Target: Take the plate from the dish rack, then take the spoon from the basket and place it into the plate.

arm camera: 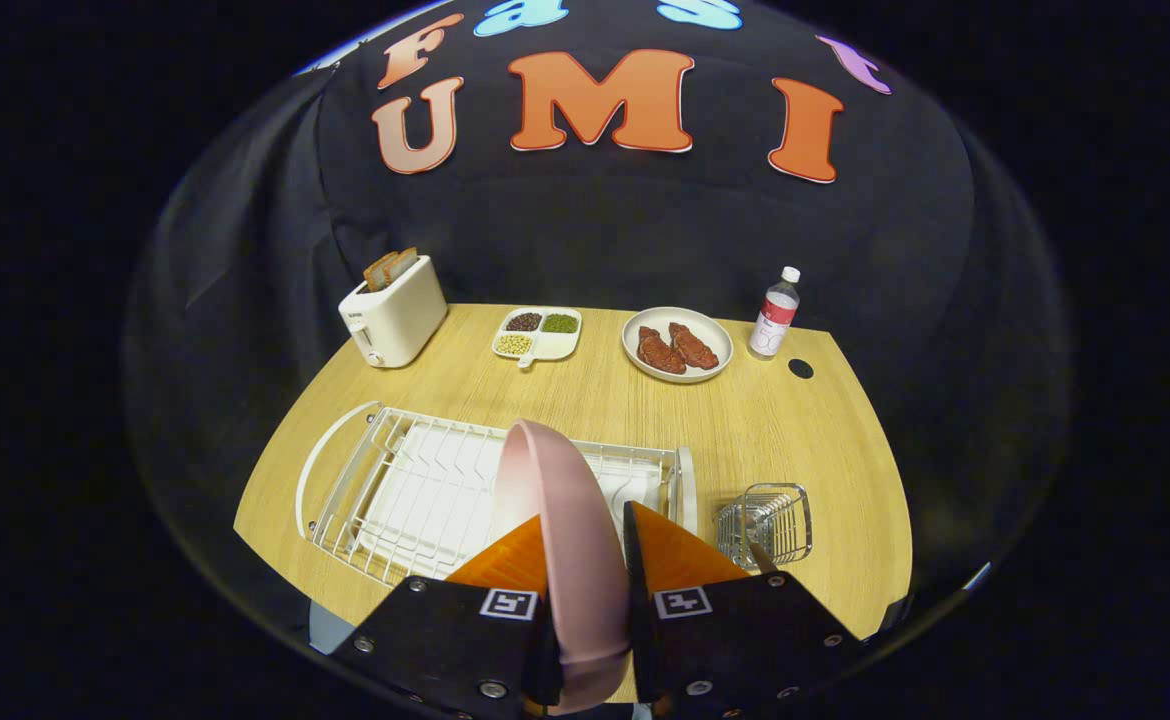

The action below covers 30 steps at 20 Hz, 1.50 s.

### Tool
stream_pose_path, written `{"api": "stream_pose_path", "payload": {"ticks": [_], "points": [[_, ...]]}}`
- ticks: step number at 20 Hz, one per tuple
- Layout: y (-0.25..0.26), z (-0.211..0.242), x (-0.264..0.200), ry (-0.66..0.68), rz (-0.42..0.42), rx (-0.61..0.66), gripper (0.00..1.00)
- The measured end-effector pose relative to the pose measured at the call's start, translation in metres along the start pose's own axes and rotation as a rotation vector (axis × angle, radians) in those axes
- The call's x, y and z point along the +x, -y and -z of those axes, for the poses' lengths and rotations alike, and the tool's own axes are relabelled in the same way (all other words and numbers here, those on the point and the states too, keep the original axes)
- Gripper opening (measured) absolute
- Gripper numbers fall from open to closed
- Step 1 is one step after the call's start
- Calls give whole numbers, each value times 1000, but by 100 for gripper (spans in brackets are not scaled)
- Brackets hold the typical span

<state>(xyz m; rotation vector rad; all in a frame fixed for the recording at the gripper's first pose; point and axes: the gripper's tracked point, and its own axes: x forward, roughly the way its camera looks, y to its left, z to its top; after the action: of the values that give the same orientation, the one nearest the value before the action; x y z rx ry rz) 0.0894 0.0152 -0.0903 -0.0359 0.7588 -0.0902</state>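
Clamped edge-on between the claw's (586, 560) fingers, the pink plate (565, 520) stands above the dish rack (415, 490). Probably light, stiff, glossy-slick; rim grip suits, though it may pivot.

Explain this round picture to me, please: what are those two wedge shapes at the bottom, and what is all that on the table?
The camera rides on a handheld two-finger gripper that a person carries, and it looks forward along the fingers. The two wedges are those fingers. Between them stands a pink plate, held on edge, with a finger pressing on each side.

Just beyond the fingers lies a white wire dish rack on the wooden table. Beside the rack sits a small wire basket; a dark handle sticks out of it, probably the spoon, though it is too small to be sure.

Further back are a white toaster with bread in it, a divided dish of beans, a white plate with two pieces of meat, and a small bottle.
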Motion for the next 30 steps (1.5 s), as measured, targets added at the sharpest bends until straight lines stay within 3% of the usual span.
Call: {"api": "stream_pose_path", "payload": {"ticks": [11, 30], "points": [[-1, 74, -45, 6, -119, -34, 28], [-8, 210, -15, -163, -284, 150, 29]]}}
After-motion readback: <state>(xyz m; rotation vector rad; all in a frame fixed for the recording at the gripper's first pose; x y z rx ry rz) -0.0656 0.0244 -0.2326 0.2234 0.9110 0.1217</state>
